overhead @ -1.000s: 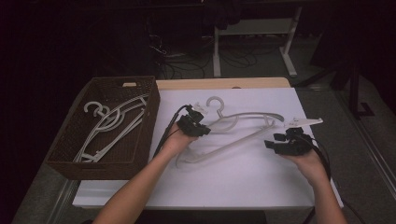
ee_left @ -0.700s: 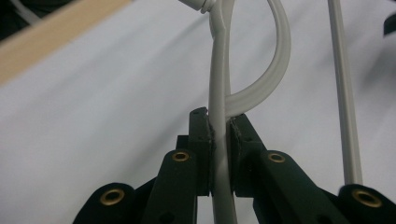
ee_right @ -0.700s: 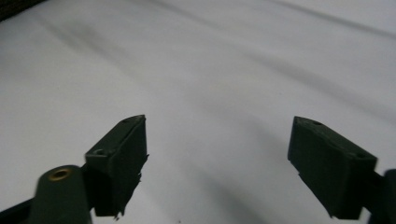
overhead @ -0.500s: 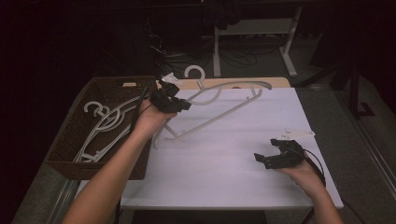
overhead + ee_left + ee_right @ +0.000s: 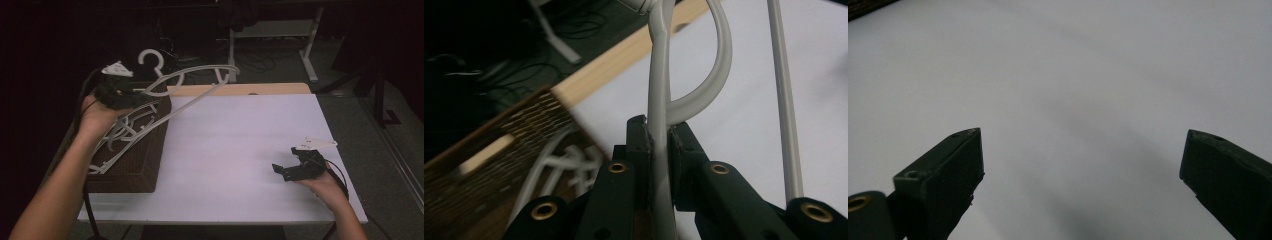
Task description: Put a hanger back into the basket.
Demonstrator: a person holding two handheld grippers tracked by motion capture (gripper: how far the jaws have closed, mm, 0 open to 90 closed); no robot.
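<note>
Hanger, pale grey plastic [image 5: 192, 80], is up in the air over the left end of the table, clamped by the left gripper [image 5: 131, 97] above the dark brown woven basket [image 5: 145, 165]. In the left gripper view the two black jaws are closed tight on one thin bar of that hanger [image 5: 660, 125], bar running straight up between the pads, curved loop of the same hanger arcing off to the right just above the jaw tips, a second straight bar passing to the right of the jaws without touching them. High view: hook [image 5: 150, 59] points up and away from the person, long lower bar slants from the basket's far corner up toward the far edge of the table, well clear of the surface. Basket sits at the left edge of the white tabletop [image 5: 240, 145], with more pale plastic hangers [image 5: 120, 132] piled inside it, tangled, count unclear. Pale wood strip [image 5: 240, 89] runs along the table's far edge. Right gripper [image 5: 281, 170] is low at the near right part of the table, well apart from hanger and basket; its own view shows both black jaws spread wide with nothing between them, just bare white surface [image 5: 1073, 75] beyond. Can't tell if it touches the table. No readable writing, brand marks or labels on the hanger, the basket or either gripper.
</note>
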